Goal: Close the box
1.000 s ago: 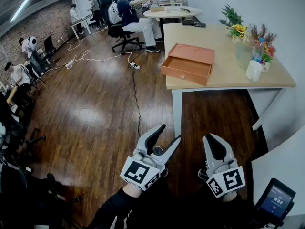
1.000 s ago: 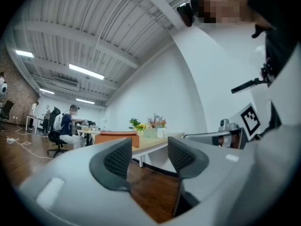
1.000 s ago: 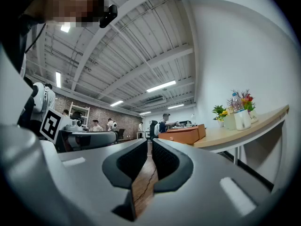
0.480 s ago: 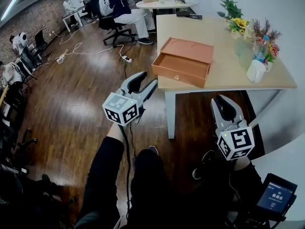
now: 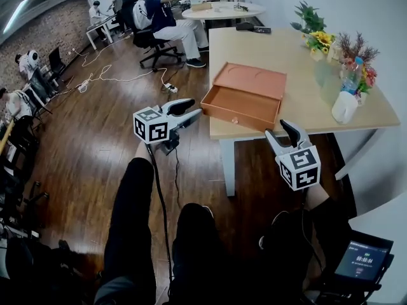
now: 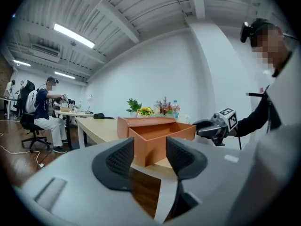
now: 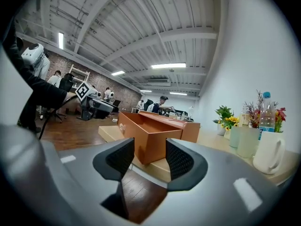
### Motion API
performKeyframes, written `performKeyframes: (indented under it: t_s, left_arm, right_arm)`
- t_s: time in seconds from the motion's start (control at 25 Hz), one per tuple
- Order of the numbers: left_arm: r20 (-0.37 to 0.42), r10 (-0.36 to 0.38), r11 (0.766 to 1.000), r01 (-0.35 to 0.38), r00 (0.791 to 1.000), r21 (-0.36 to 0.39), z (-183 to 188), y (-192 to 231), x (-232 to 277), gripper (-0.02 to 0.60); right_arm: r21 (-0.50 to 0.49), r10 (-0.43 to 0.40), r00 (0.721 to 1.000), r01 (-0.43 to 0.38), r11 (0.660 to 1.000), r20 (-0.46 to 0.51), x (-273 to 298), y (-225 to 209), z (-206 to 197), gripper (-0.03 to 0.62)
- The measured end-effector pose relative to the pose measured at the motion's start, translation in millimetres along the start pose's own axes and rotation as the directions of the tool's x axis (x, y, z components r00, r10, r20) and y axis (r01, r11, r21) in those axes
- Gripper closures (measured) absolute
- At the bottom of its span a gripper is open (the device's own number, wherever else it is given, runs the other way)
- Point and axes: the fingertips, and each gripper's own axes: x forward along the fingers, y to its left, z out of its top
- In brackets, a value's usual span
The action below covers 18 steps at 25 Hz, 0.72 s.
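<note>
Since the earlier frame both tools have risen from low by the person's legs towards the surface's near edge, and the head view has closed in on the box. In that view the left tool (image 5: 194,107) points right at the near left corner of the orange-brown rectangular drawer box (image 5: 251,81), close but not touching. The right tool (image 5: 284,134) hangs just below the near edge of the pale wooden surface (image 5: 286,49), under the box's right end. The box lies at the surface's near left corner with its drawer (image 5: 245,100) slid out towards that edge, so nothing is closed yet.

In the left gripper view the left tool (image 6: 149,149) has its pads narrowly parted and empty. The box (image 6: 155,138) stands beyond, untouched, with the right tool (image 6: 214,128) at its right.

In the right gripper view the right tool (image 7: 149,154) is spreading its pads with nothing between them. The box (image 7: 150,133) is ahead, and the left tool (image 7: 96,108) shows past its left side. I judge both are placed to push the drawer front inward.
</note>
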Motion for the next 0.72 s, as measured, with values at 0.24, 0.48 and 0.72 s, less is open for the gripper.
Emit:
performKeyframes:
  t_s: [0.24,0.48,0.72]
  left_arm:
    - [-0.118,-0.070,0.995,0.077,0.991,0.059,-30,12,37,0.328]
    - [-0.172,-0.098,0.977,0.128,0.980,0.171,-35,-1,47,0.339]
    - [-0.182,-0.119,0.965,0.157,0.976,0.211,-32,14,62,0.357]
  right_arm:
    - [-0.050,-0.041,0.999,0.040,0.998,-0.020,24,-5,-9,0.394]
    - [-0.049,-0.066,0.997,0.064,0.997,-0.040,17,-2,1,0.396]
    - [-0.045,-0.089,0.994,0.086,0.995,-0.066,30,-17,0,0.399]
